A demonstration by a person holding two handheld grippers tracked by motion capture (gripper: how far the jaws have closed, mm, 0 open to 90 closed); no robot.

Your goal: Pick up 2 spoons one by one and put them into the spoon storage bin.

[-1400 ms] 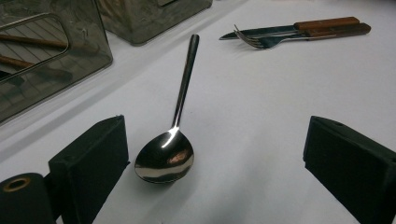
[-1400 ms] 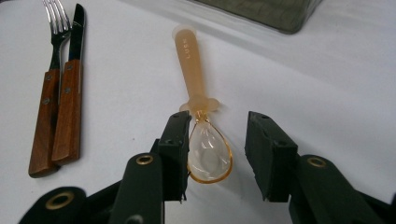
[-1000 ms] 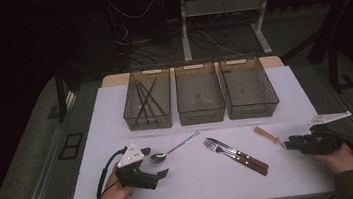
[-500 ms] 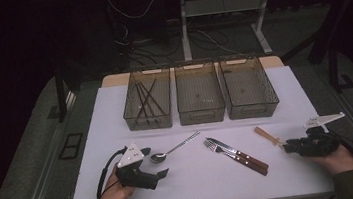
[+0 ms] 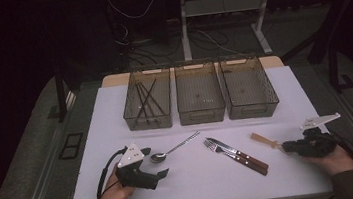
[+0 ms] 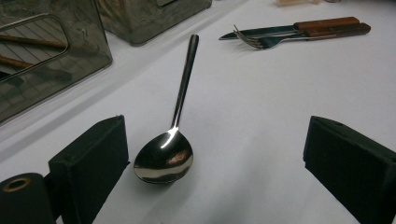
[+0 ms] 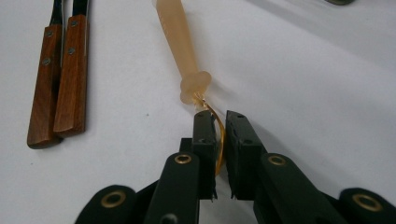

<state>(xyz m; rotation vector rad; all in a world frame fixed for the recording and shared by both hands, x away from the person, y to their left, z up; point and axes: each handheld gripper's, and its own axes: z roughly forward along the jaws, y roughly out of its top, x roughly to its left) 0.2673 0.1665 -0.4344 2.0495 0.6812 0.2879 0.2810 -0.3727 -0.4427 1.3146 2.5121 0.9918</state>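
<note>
White table (image 5: 198, 177) fills the foreground. Nearest, the left hand-held gripper (image 6: 215, 172) sits with jaws wide apart around a shiny steel spoon (image 6: 170, 140); the right hand-held gripper (image 7: 219, 140) pinches the thin amber blade of a pale tan-handled tool (image 7: 180, 42). Beyond stand 3 smoky clear plastic bins (image 5: 199, 93).

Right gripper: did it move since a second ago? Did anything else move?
The right gripper slid a little to the left, toward the tan stick. Its jaws now pinch the gold loop at the stick's end. The left gripper, open on either side of the spoon, stayed put. So did the fork, knife and bins.
</note>
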